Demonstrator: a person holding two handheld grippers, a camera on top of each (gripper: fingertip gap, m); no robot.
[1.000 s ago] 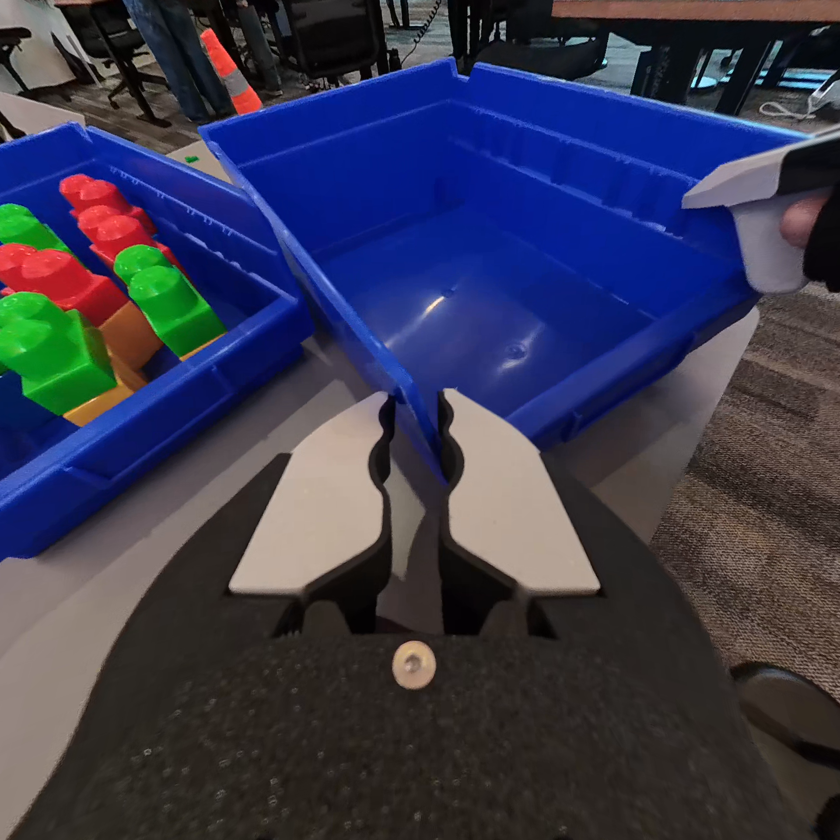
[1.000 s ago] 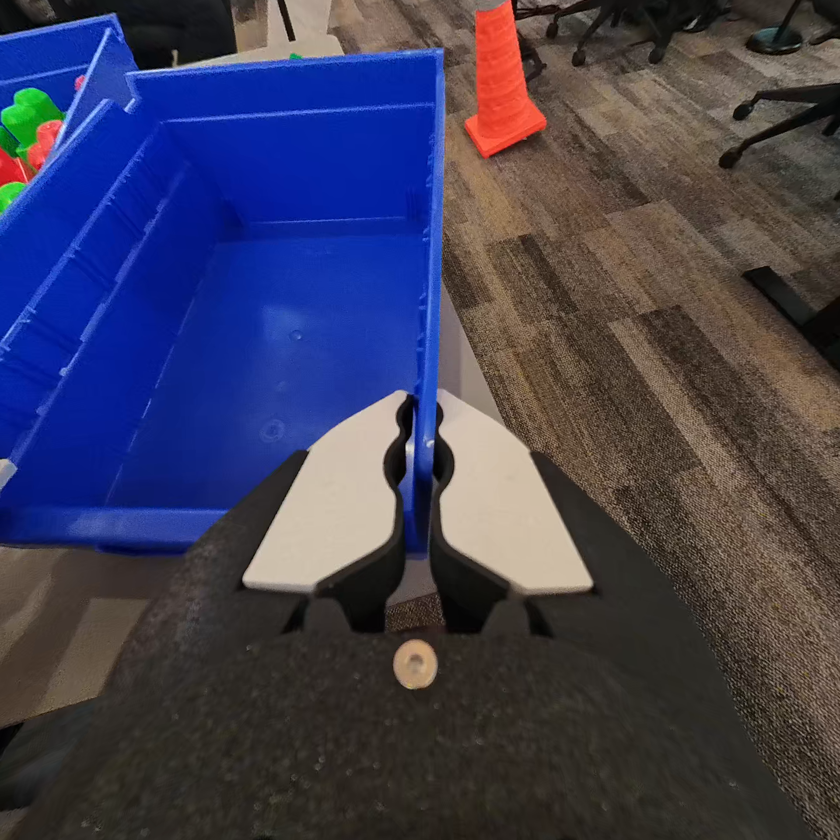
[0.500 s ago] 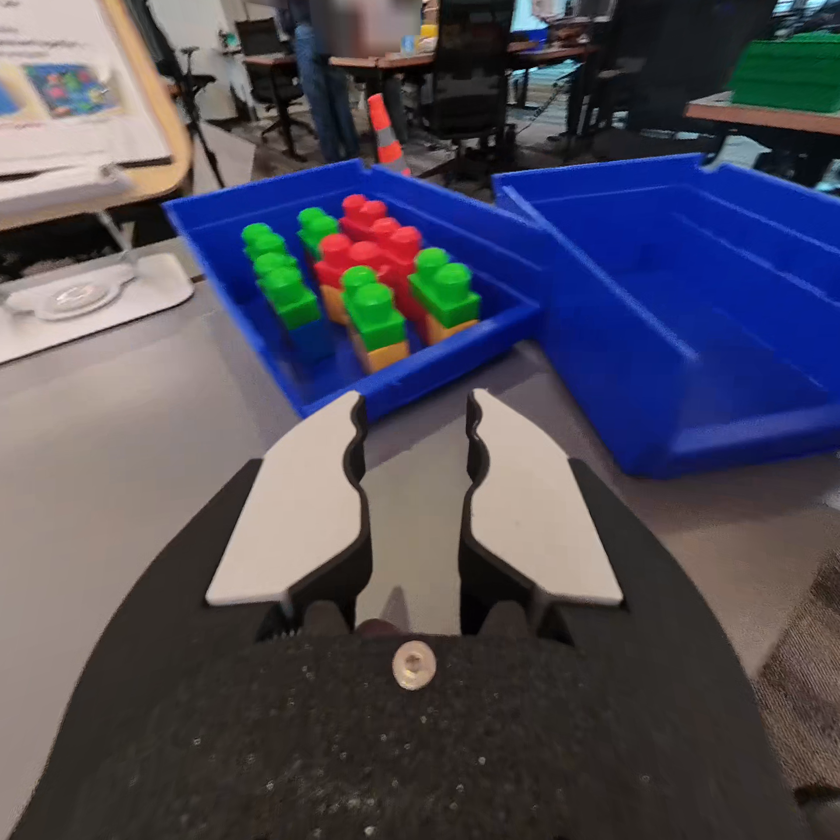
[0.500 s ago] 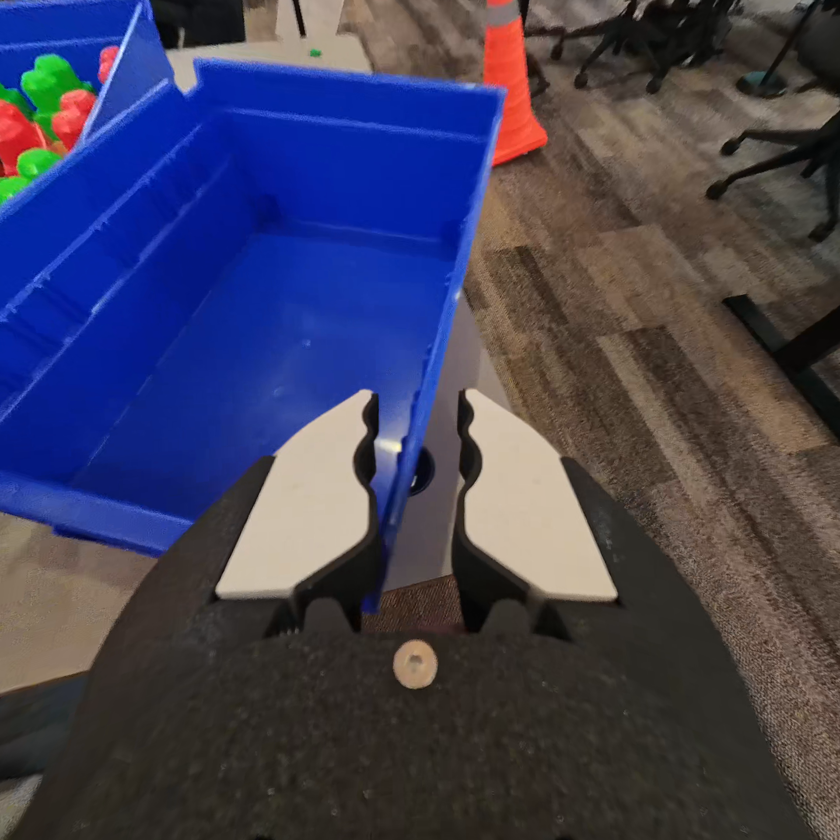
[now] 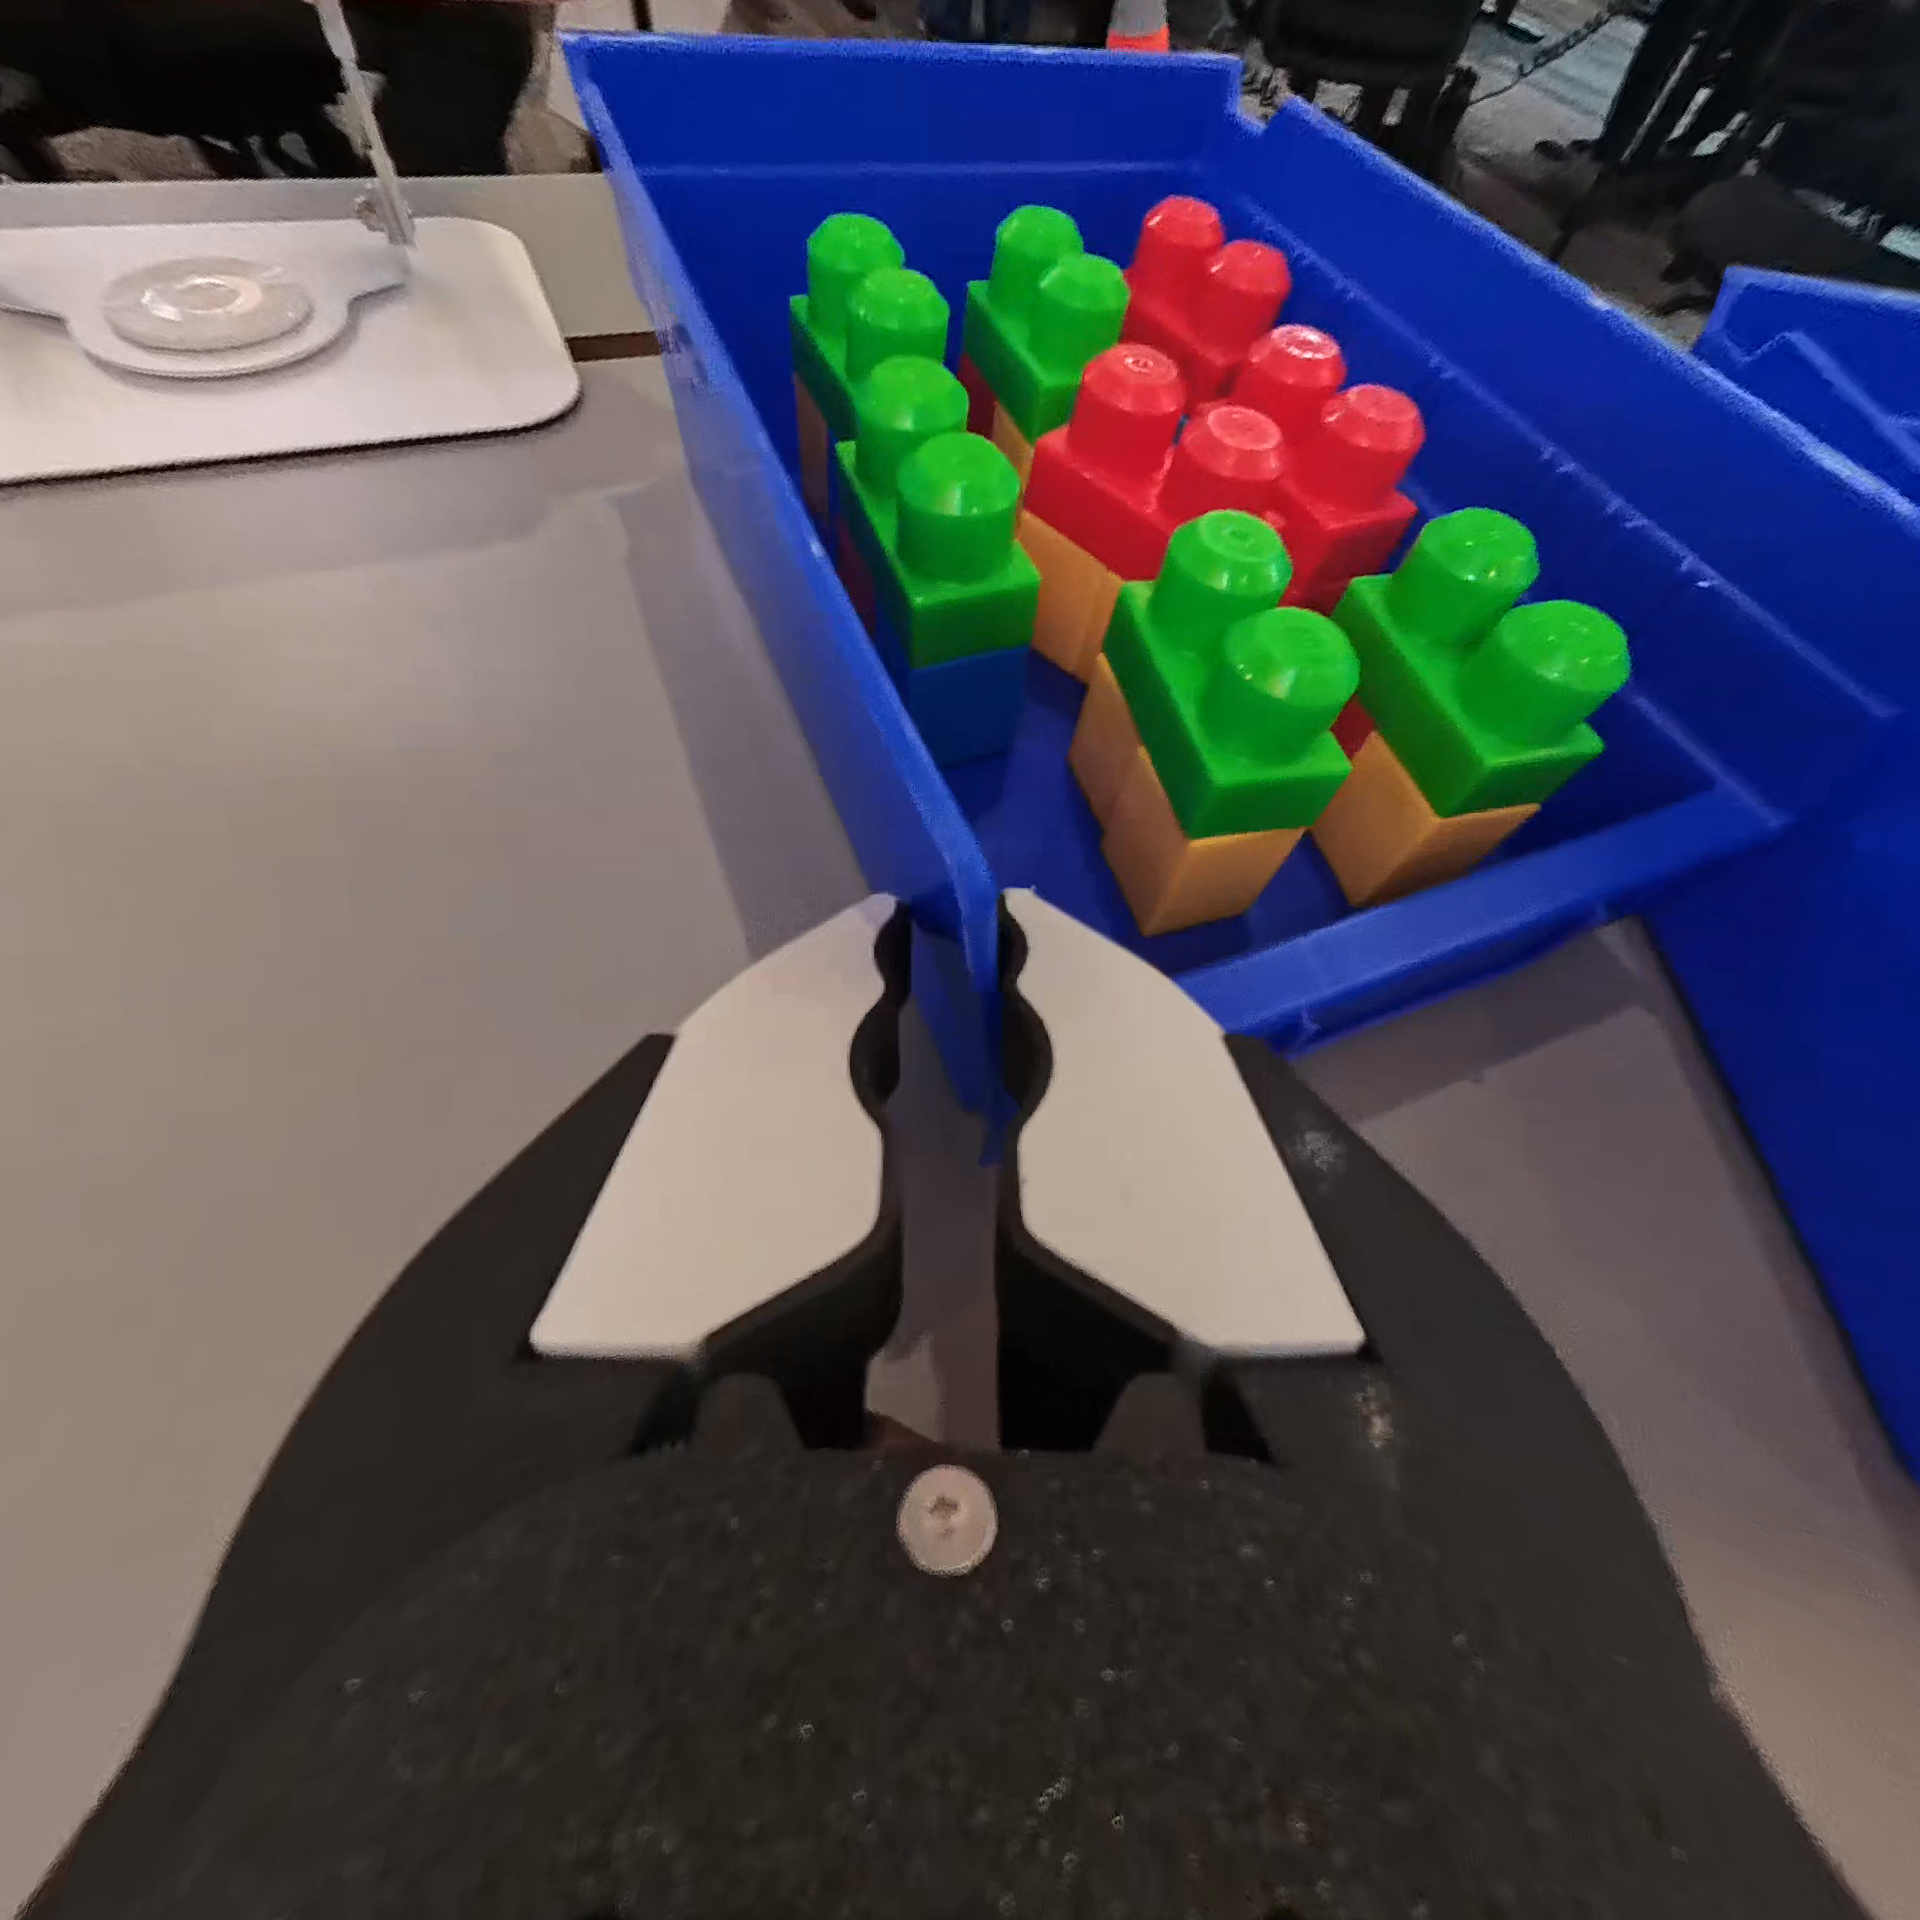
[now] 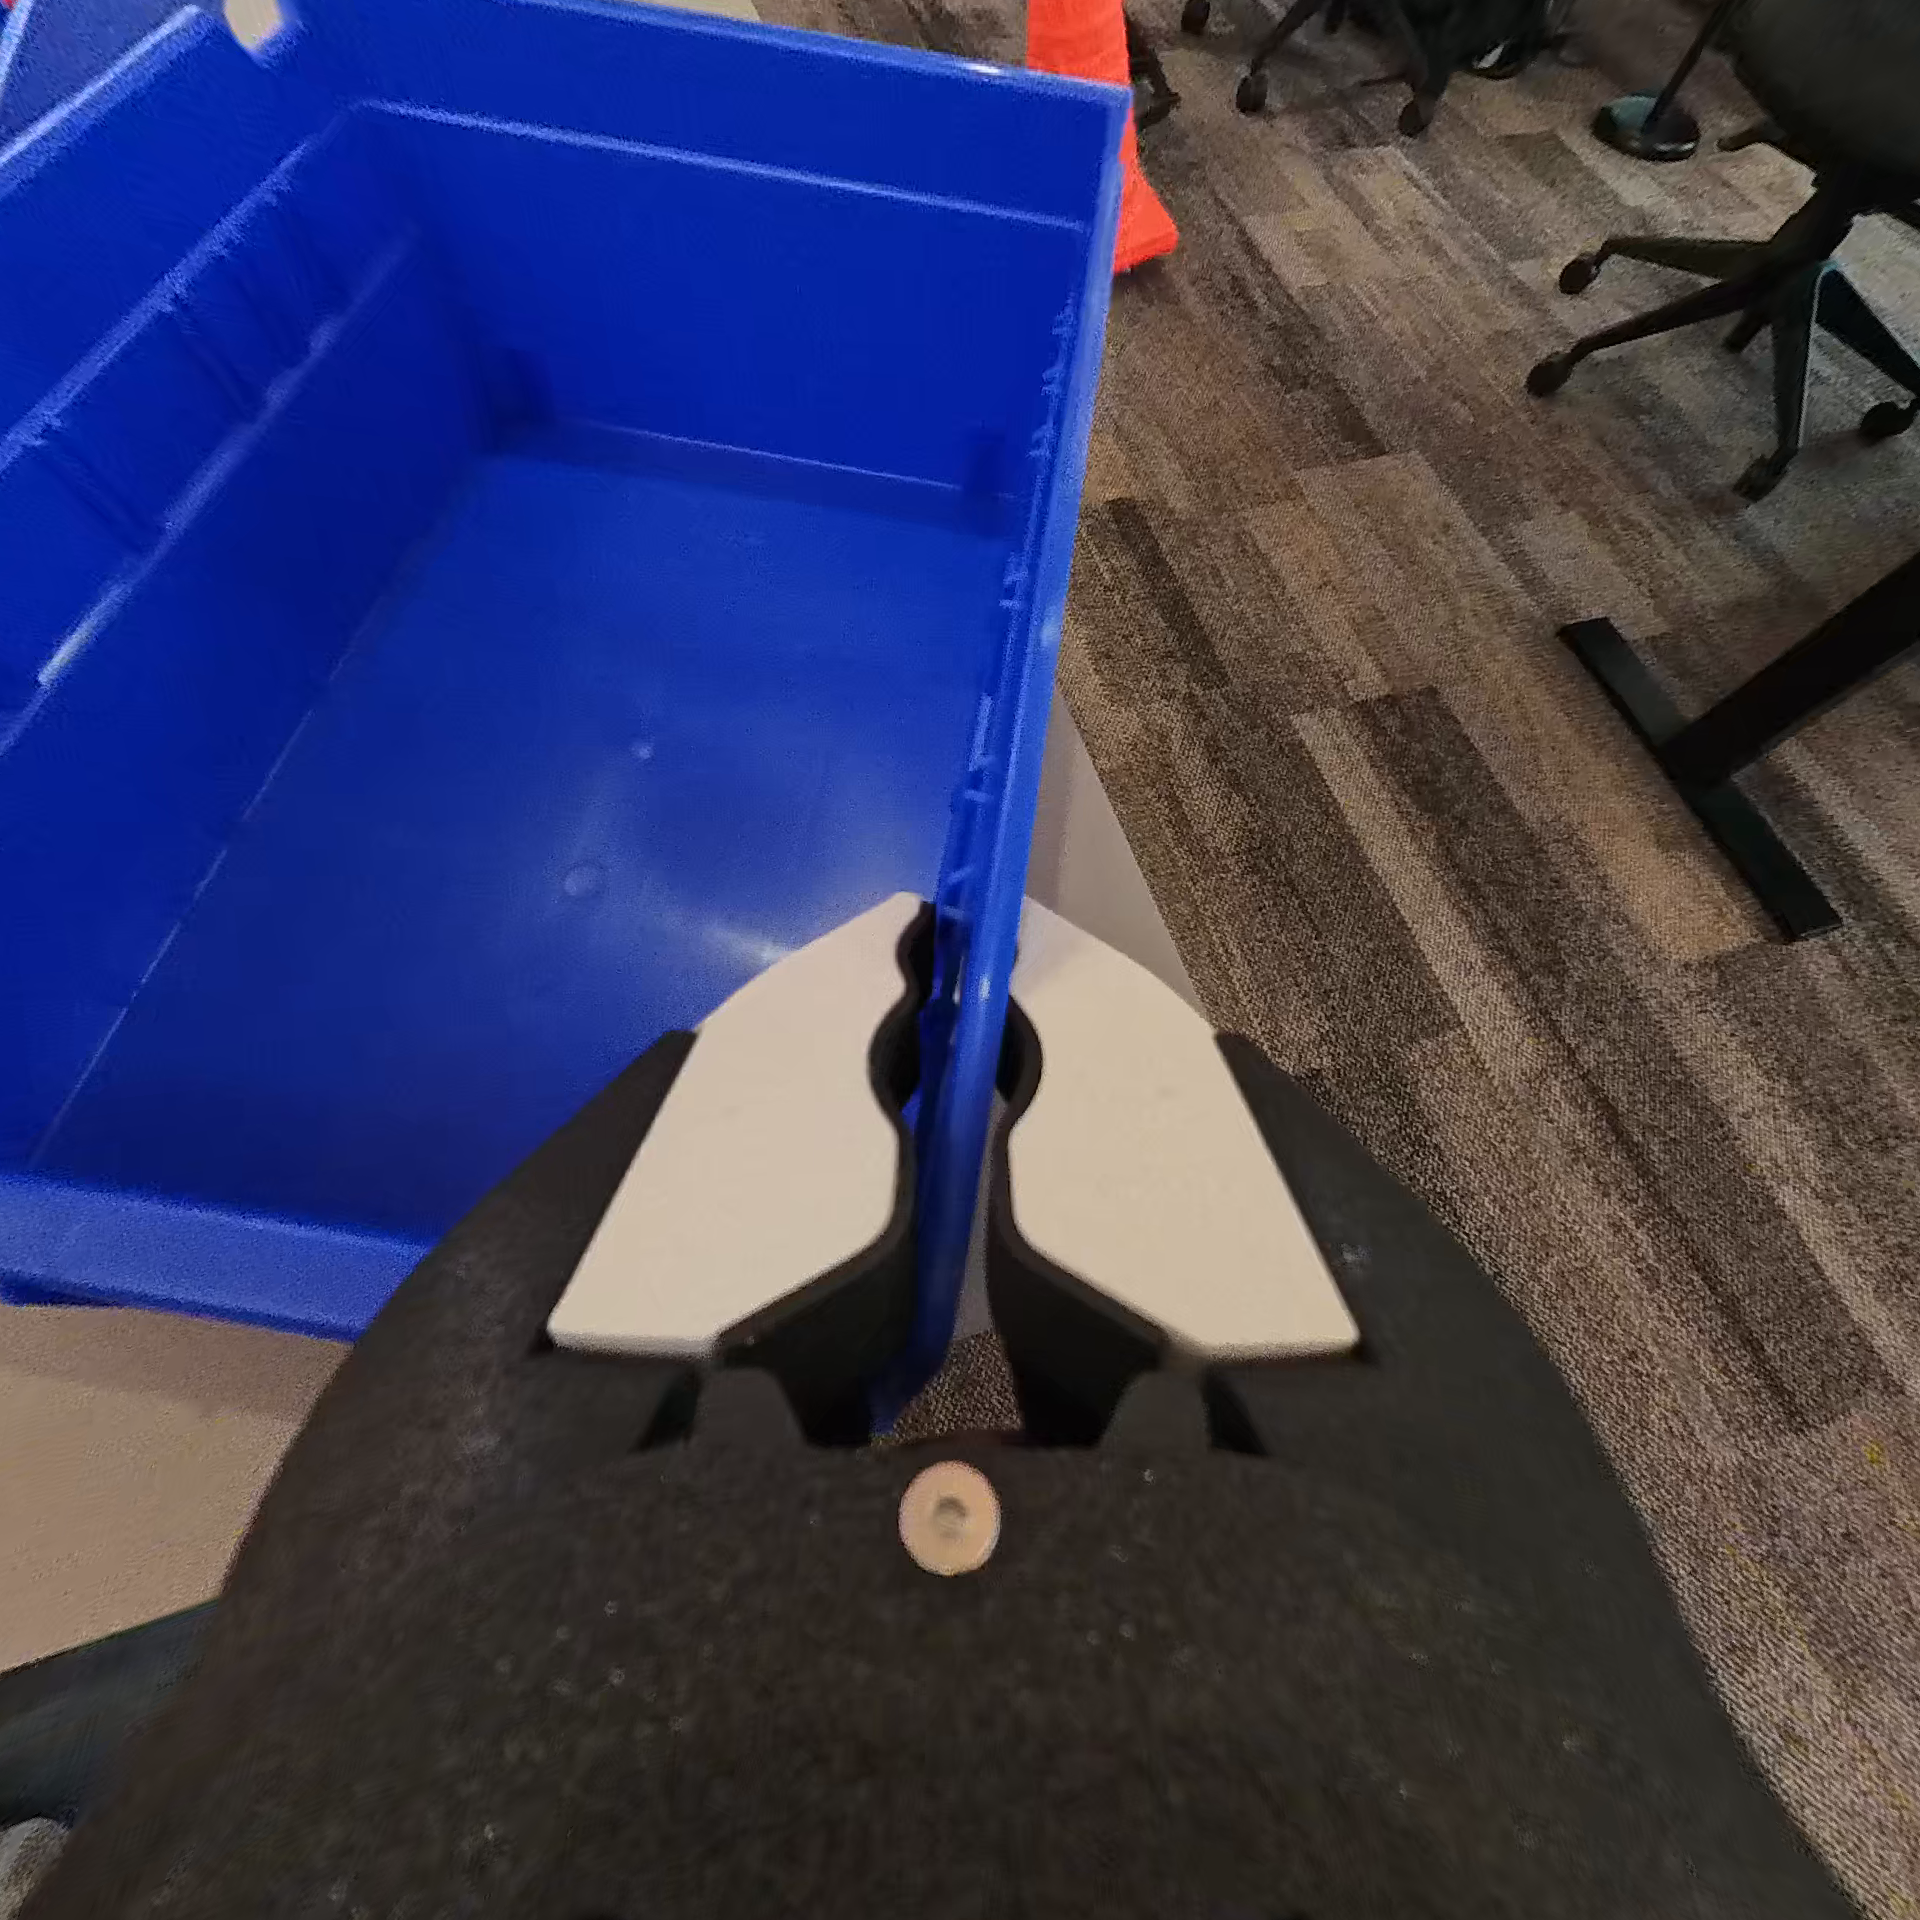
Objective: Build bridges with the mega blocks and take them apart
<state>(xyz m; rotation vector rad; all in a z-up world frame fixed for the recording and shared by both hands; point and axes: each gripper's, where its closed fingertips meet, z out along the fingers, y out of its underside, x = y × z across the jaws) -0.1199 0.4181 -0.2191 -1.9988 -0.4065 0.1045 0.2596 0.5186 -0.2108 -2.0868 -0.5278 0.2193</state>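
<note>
My left gripper [image 5: 951, 914] is shut on the near end of the left wall of the blue bin of blocks [image 5: 727, 426]. In it stand several mega block stacks: green on orange [image 5: 1236, 707], red on orange [image 5: 1132, 468], green on blue [image 5: 956, 582]. My right gripper [image 6: 971, 925] is shut on the right wall [image 6: 1039, 623] of the empty blue bin [image 6: 727, 312], whose wall runs deep between the fingers. The empty bin also shows at the right edge of the left wrist view [image 5: 1818, 1039].
Both bins sit on a grey table [image 5: 364, 831]. A white stand base [image 5: 260, 343] lies at its far left. Past the table's right edge is carpet floor [image 6: 1455, 831] with an orange cone [image 6: 1138, 208], office chairs [image 6: 1714, 260] and a black table leg [image 6: 1714, 727].
Both grippers let go of the empty bin's walls and opened. My left gripper swung left and closed on the blocks bin's wall. My right gripper closed again on the empty bin's right wall.
</note>
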